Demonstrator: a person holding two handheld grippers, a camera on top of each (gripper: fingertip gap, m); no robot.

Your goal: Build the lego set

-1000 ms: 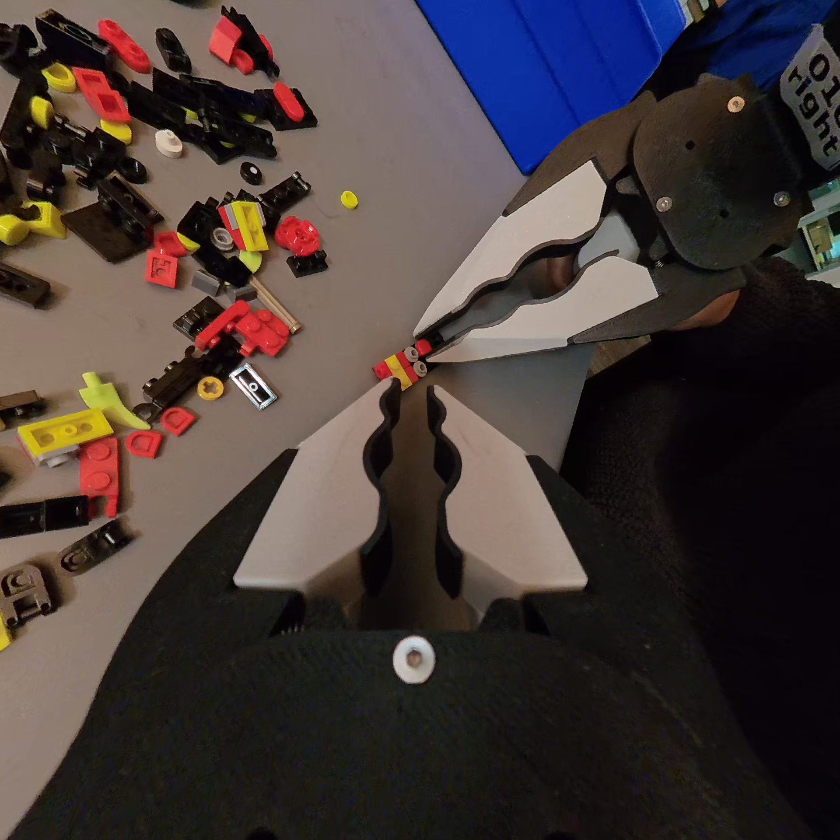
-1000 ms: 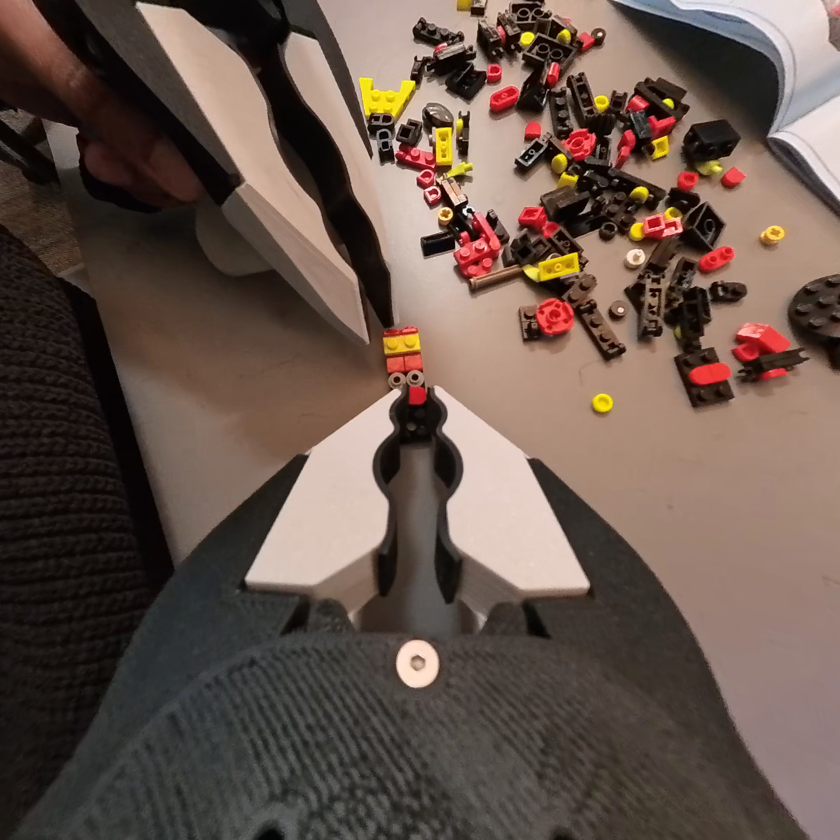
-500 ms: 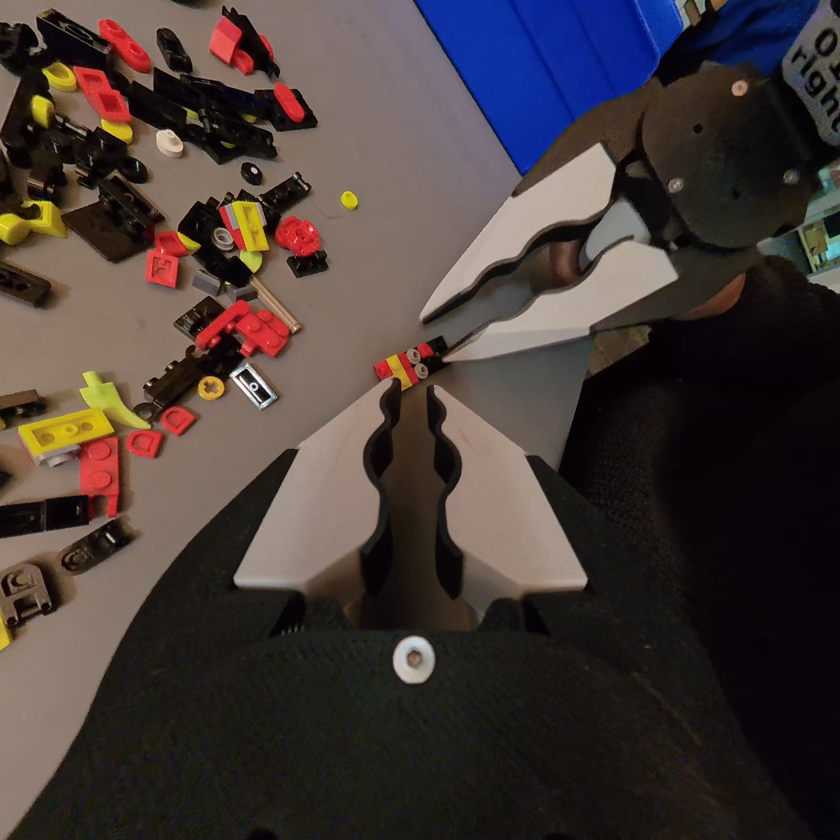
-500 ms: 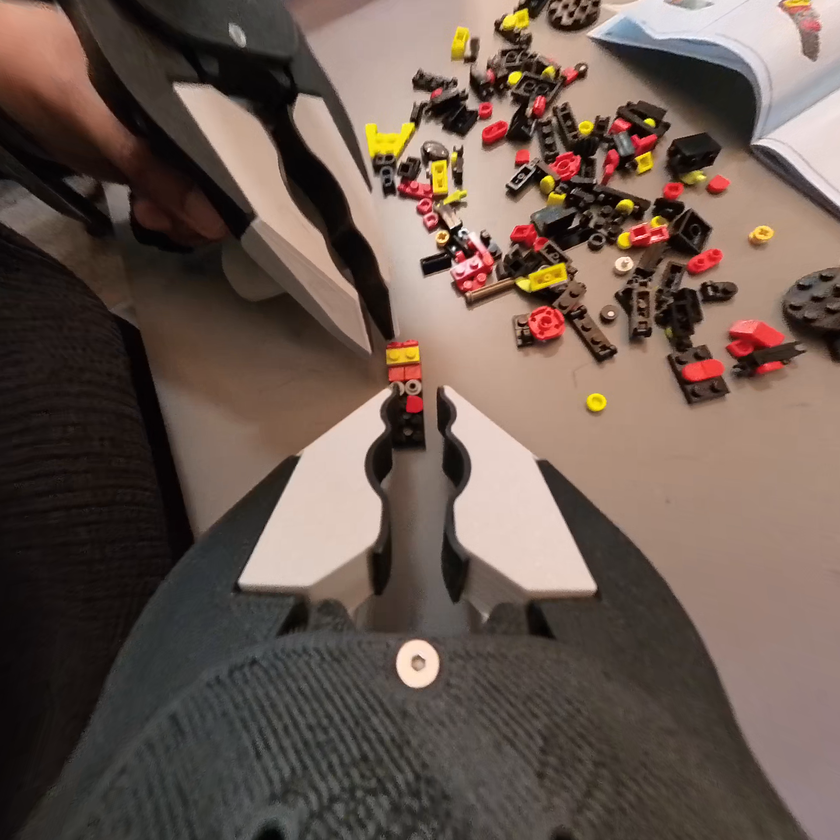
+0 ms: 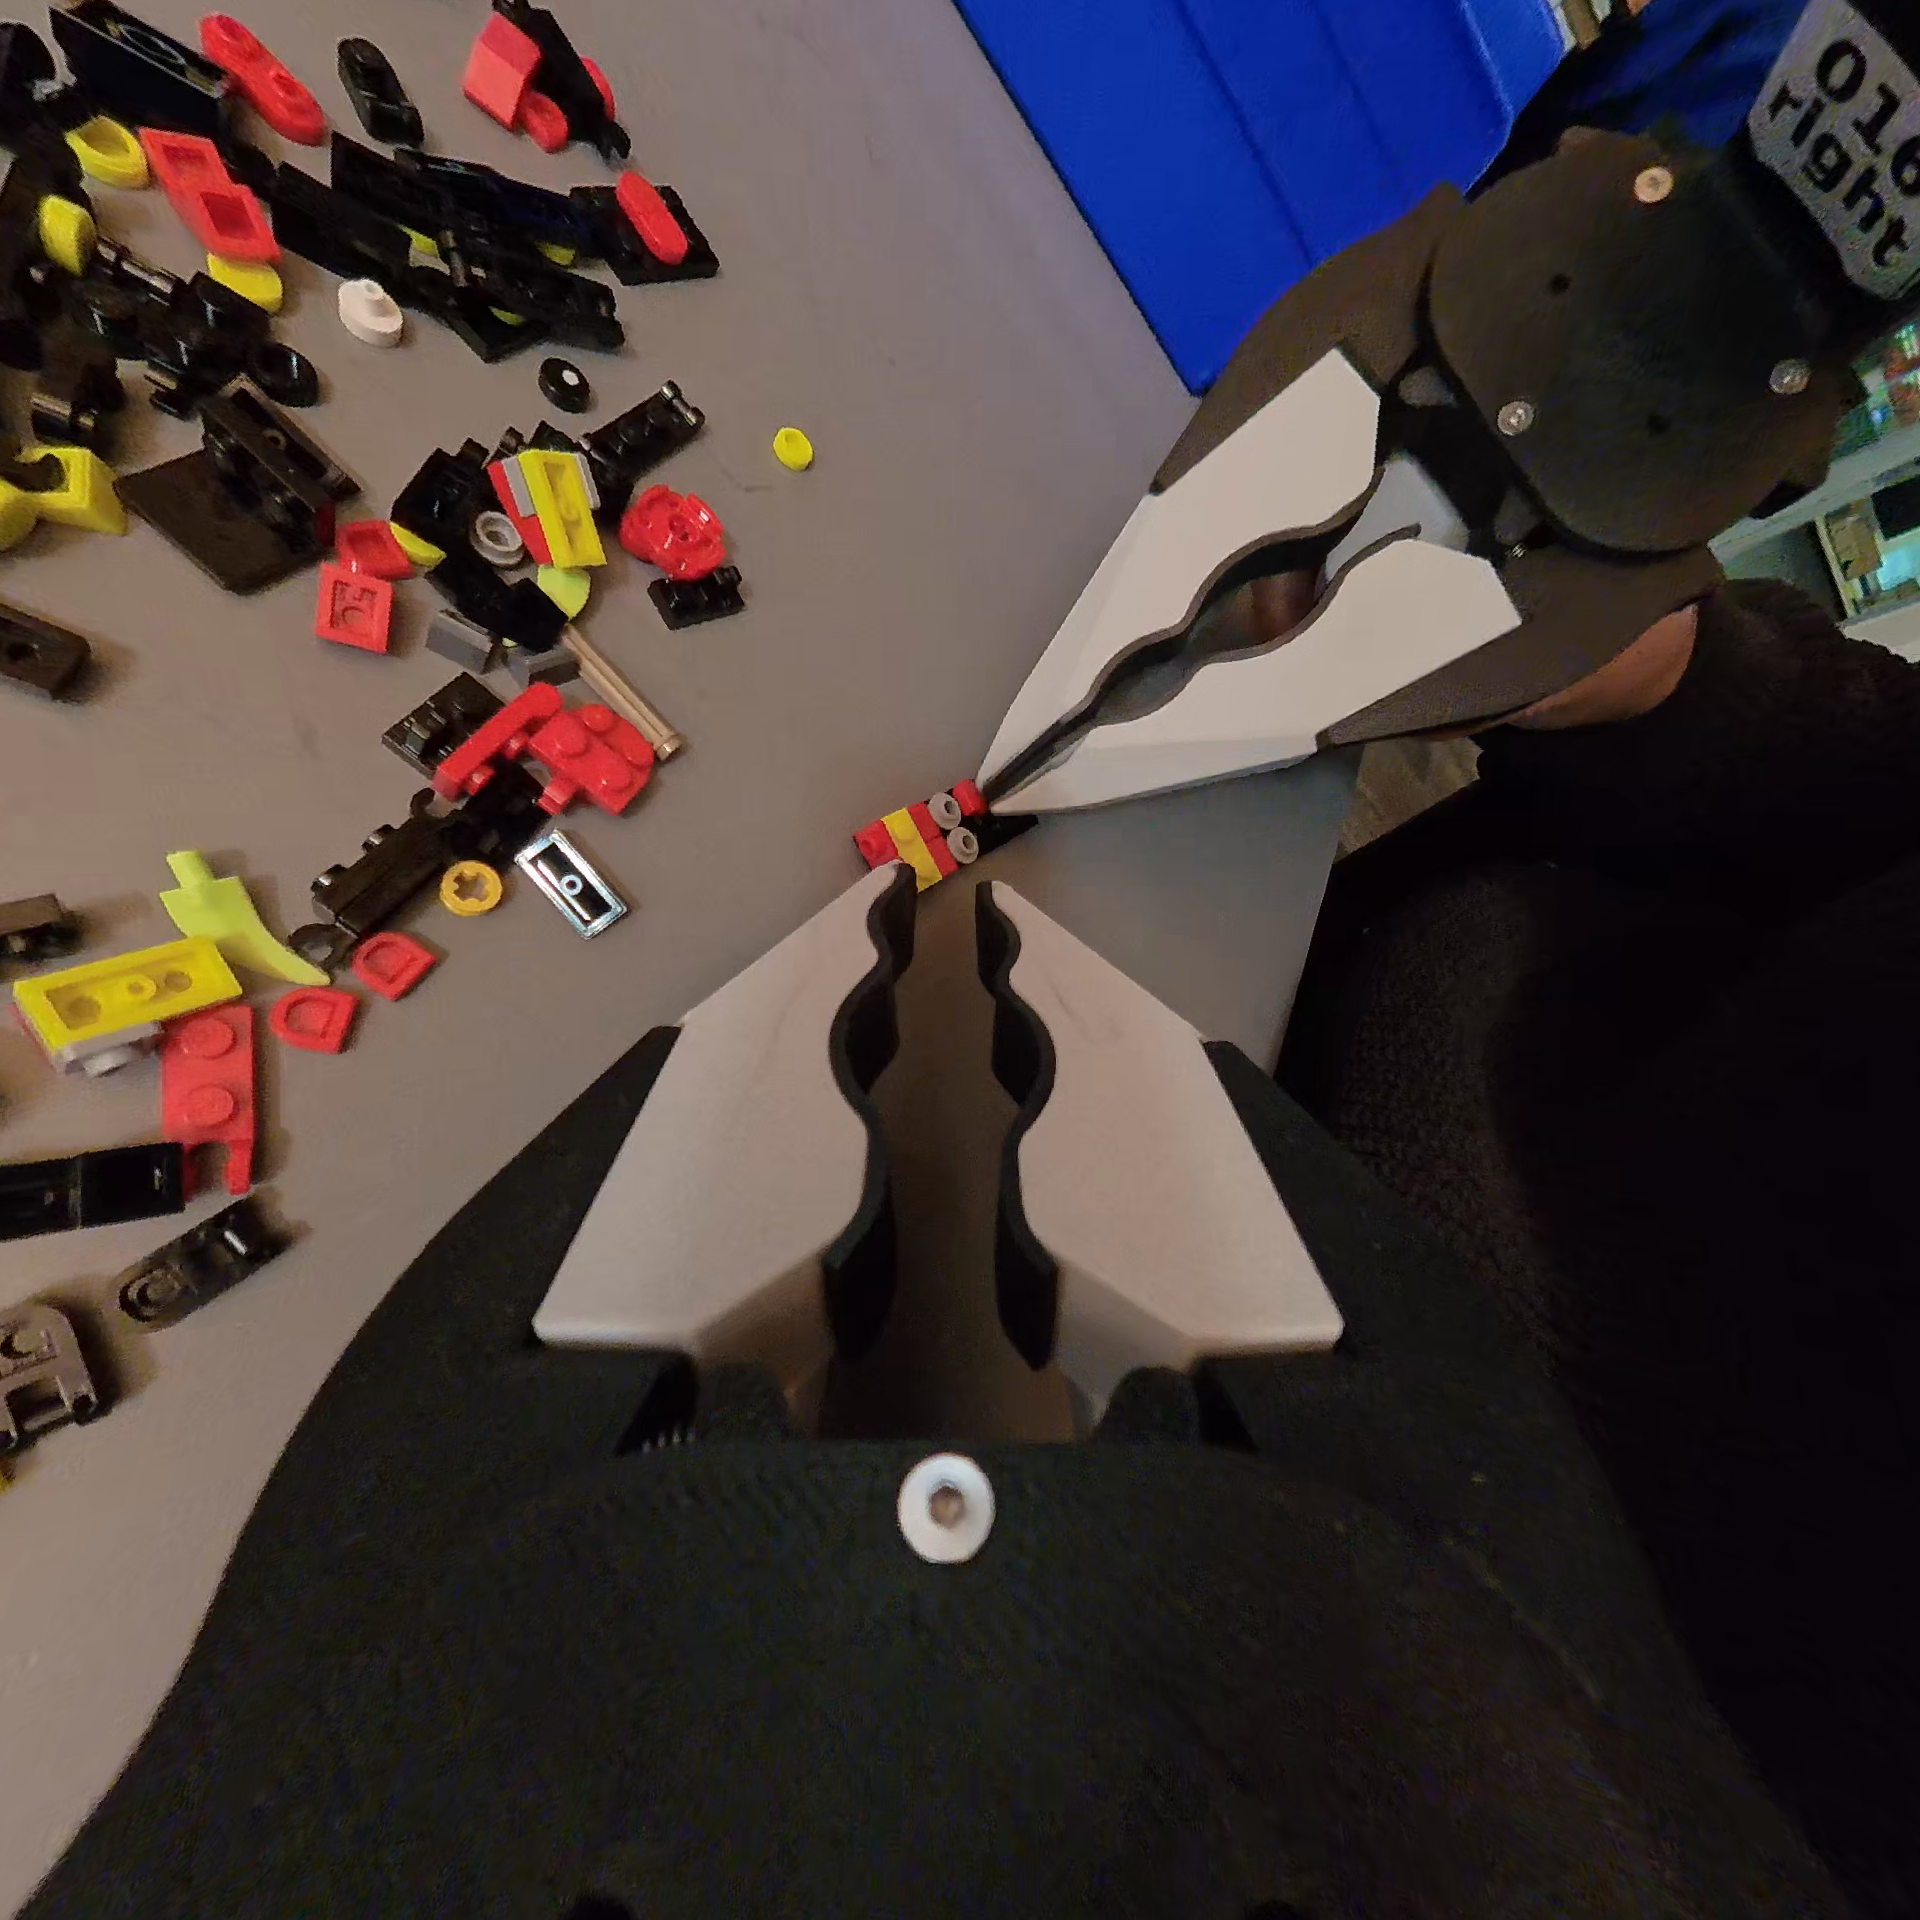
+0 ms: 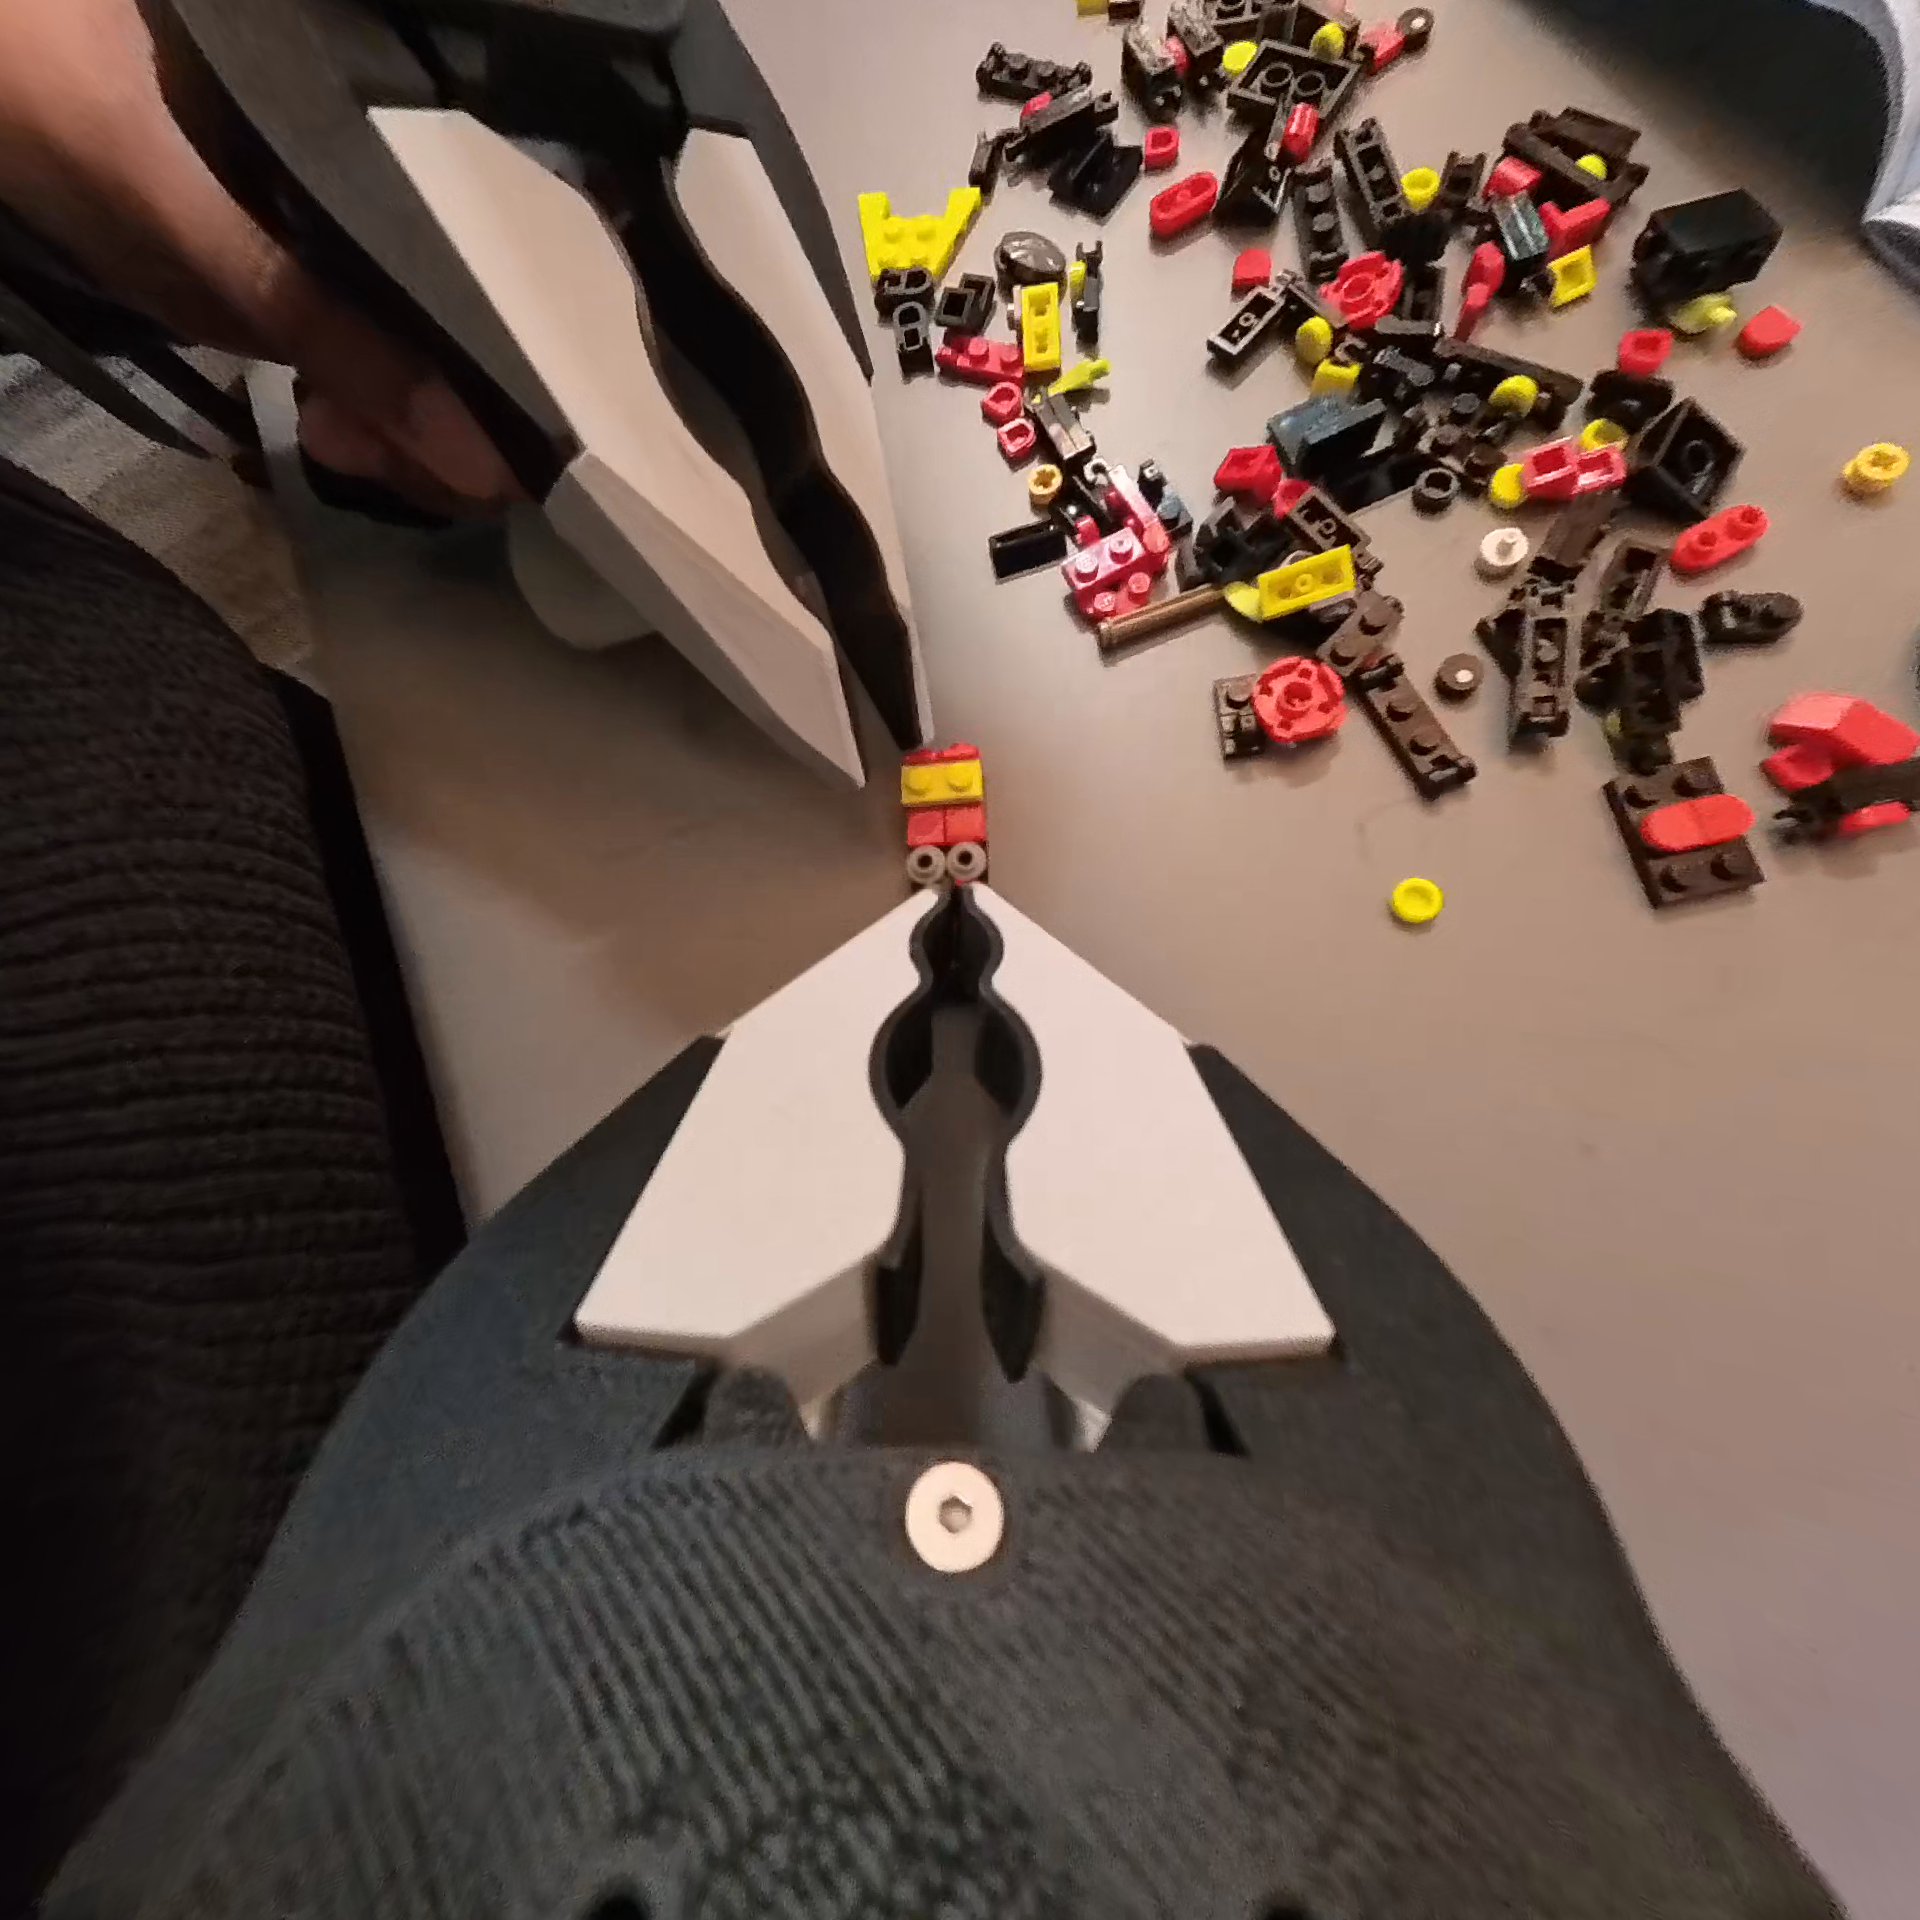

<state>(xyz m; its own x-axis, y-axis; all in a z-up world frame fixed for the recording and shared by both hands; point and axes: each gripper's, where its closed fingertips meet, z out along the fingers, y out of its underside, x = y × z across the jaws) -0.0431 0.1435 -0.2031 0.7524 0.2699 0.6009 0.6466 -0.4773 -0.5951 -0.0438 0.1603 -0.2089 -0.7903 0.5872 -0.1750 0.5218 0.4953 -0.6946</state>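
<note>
A small assembly [image 6: 943,810] of red, yellow and grey pieces on a black base lies low over the grey table [image 6: 1351,1143] near its edge. My right gripper [image 6: 951,891] is shut on its black and red end. In the left wrist view the assembly [image 5: 920,836] sits between the right gripper [image 5: 987,802] and my left gripper [image 5: 945,891]. The left gripper is open and empty, and its left fingertip [image 5: 902,894] is right at the assembly's yellow and red end. In the right wrist view the left gripper [image 6: 899,727] comes down from the upper left.
Many loose black, red and yellow pieces [image 6: 1455,468] lie spread over the table, and they also show in the left wrist view [image 5: 312,520]. A yellow round stud [image 6: 1415,899] lies apart. A blue bin [image 5: 1247,156] stands behind. Dark knit clothing [image 6: 156,935] borders the table edge. Left and right tips are no more than a few centimetres apart. The yellow round stud [image 6: 1415,899] sits 8 cm or so from the ends of my right fingers. Look for it in the left wrist view [image 5: 795,443] too.
Half a second ago my right gripper was open around the assembly's black end. It has shut on that end again. The left gripper has stayed open at the other end.
</note>
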